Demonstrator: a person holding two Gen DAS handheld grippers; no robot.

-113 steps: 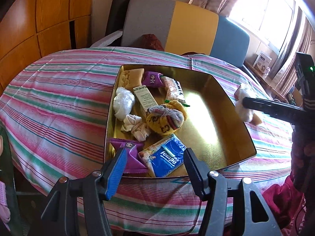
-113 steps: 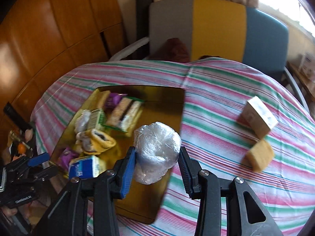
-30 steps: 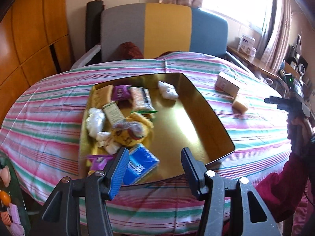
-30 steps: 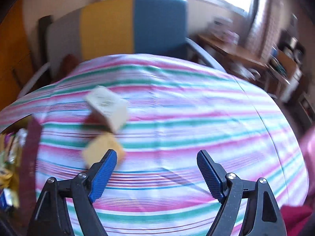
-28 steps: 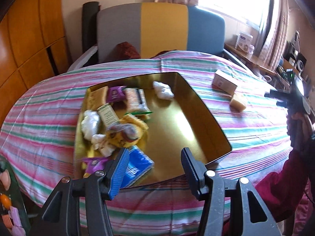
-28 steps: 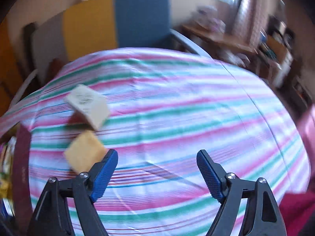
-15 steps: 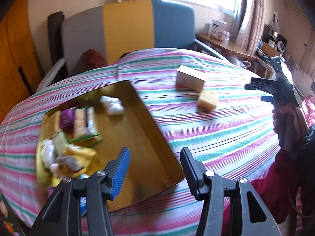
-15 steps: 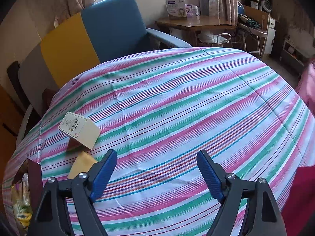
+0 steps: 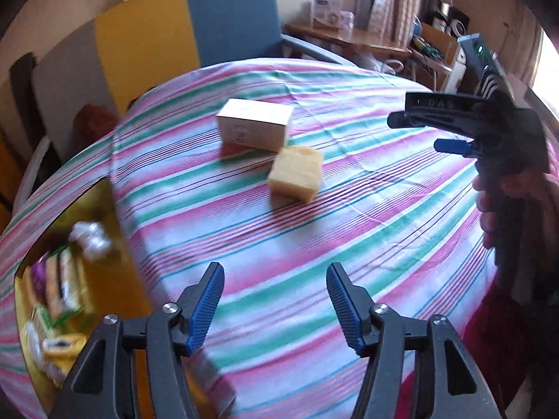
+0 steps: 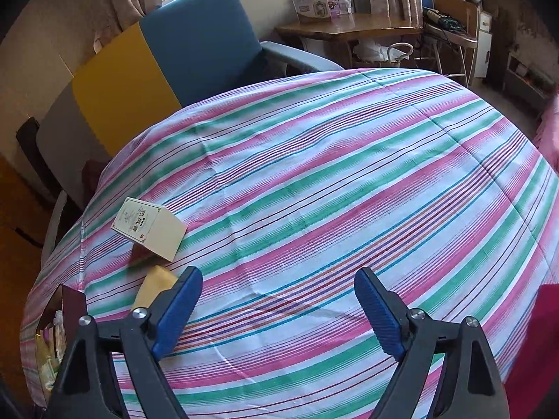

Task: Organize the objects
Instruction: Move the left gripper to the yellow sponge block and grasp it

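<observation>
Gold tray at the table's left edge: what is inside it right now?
In the gold tray lie a white wrapped bundle, a long snack packet and a yellow wrapped item. Blur hides details; the tray's near end is covered by the left gripper.

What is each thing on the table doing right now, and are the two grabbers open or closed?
Left gripper: opening, nothing between its jaws.
Right gripper: opening, empty.
Cream box: lying on the striped tablecloth.
Yellow block: on the cloth beside the box.
Gold tray: holding snack packets.
</observation>
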